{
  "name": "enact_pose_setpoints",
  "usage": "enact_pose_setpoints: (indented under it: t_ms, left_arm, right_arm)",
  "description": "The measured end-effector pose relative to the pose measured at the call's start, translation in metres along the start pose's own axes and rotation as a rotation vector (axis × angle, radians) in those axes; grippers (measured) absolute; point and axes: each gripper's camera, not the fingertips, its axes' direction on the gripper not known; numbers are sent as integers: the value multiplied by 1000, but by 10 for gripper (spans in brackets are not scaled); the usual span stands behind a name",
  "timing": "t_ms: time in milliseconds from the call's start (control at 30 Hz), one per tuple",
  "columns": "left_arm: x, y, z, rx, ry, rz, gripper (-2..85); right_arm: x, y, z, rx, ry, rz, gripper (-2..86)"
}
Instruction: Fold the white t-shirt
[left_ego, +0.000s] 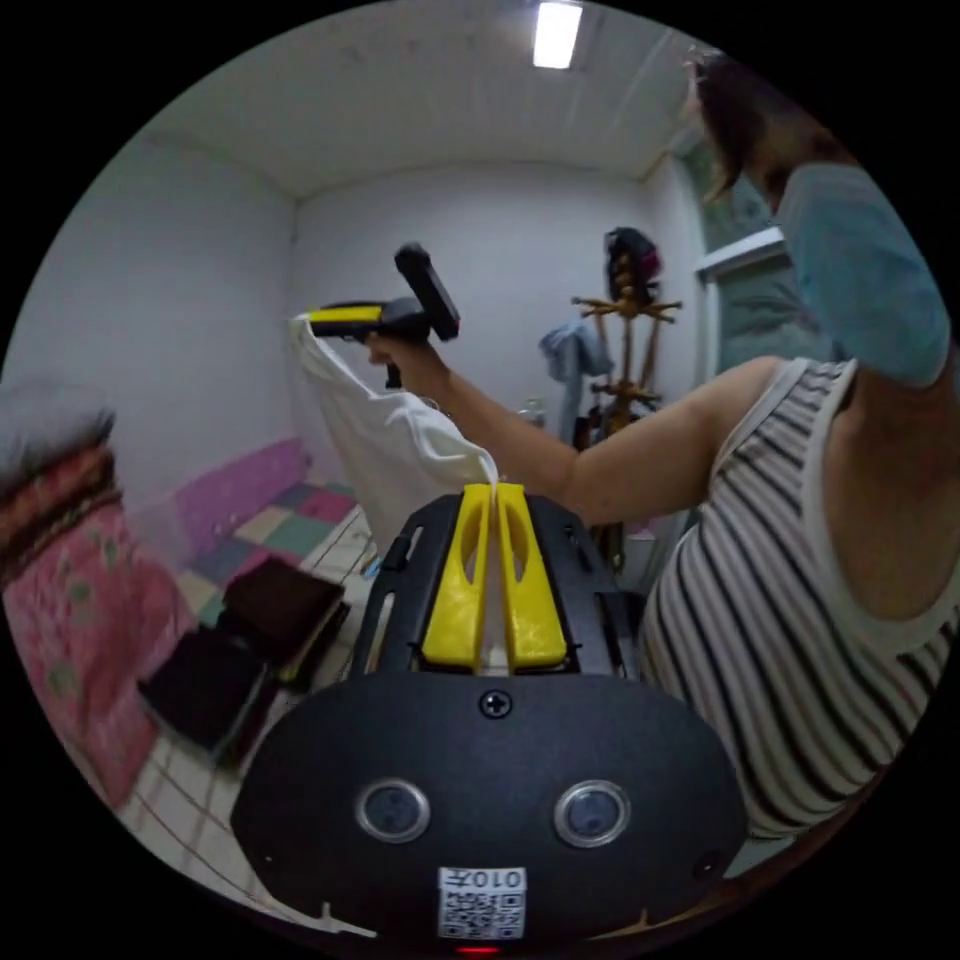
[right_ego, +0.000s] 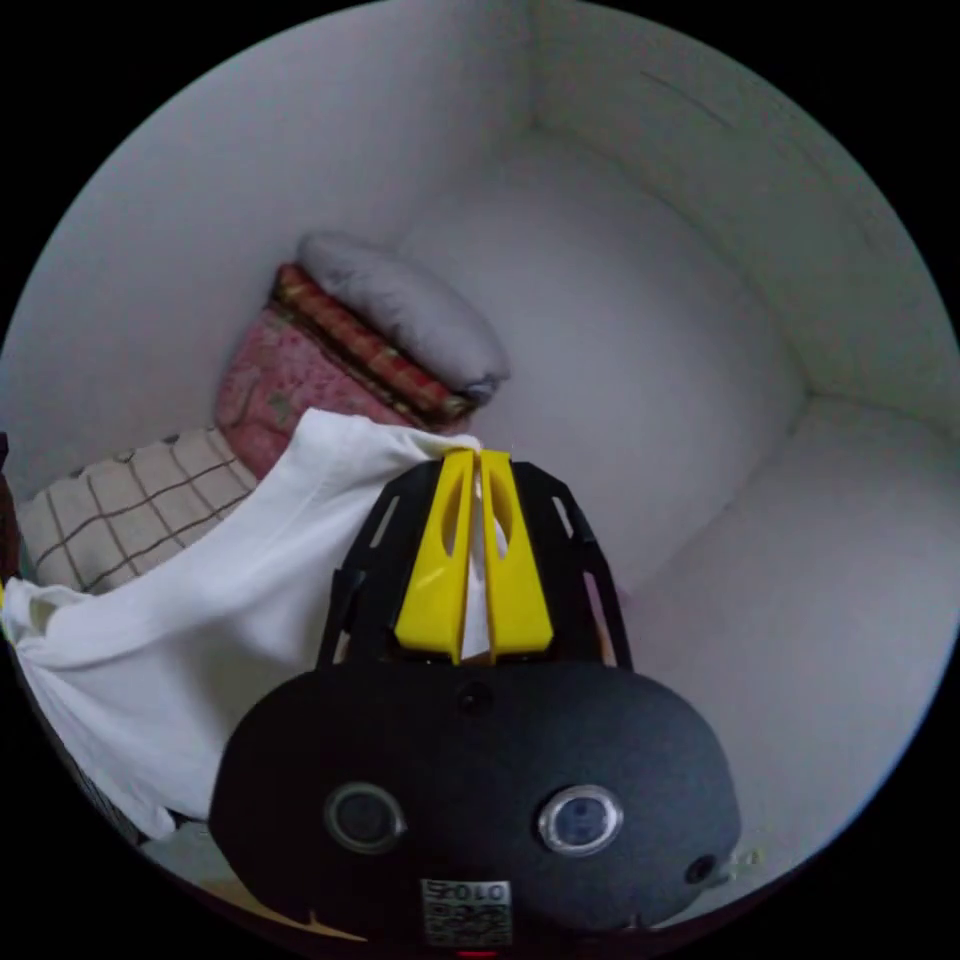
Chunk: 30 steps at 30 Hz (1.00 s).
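In the left gripper view, a stack of pink and red bedding (left_ego: 60, 560) sits at the left edge, with dark folded clothes (left_ego: 250, 640) lying beside it on a checked sheet (left_ego: 190, 800). Further right the white t-shirt (left_ego: 390, 450) hangs in the air, stretched between the two grippers. Its upper corner is pinched in the right gripper (left_ego: 305, 322), held up in the person's hand (left_ego: 400, 355), the yellow jaws pressed together on the cloth. Its lower corner runs down into the left gripper (left_ego: 494, 487), whose jaws are closed to a thin slit with white fabric caught at the tips. A wooden coat stand (left_ego: 625, 340) stands against the back wall, and the person's striped top (left_ego: 790, 620) is at the right. In the right gripper view, the checked sheet (right_ego: 120, 510) and the bedding (right_ego: 290, 370), topped by a grey pillow (right_ego: 410, 310), lie at the left below bare walls. The t-shirt (right_ego: 200, 620) drapes from the lower left up to the right gripper (right_ego: 478, 455), whose jaws are clamped together on it, a strip of white cloth showing in the narrow gap between them.
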Motion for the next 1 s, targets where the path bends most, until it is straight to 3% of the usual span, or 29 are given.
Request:
enact_pose_setpoints:
  t_ms: [167, 300, 467, 667, 1000]
  left_arm:
    - [-38, 125, 21, -67, -58, -332, -2]
    - [-54, 260, 32, -128, -252, -566, -2]
    - [-77, 417, 48, -144, -345, -980, -2]
    - [-90, 498, 56, -210, -450, -1072, -1]
    - [-111, 604, 88, -201, -509, -1214, 1]
  right_arm:
    - [-87, -31, 144, -34, -350, -112, 31]
    - [-193, -38, 264, -96, -586, -188, 32]
    - [-296, -28, 377, -248, -830, -85, 32]
    - [-335, -33, 451, -296, -880, -109, 33]
    - [-293, -67, 579, -383, -761, -206, 37]
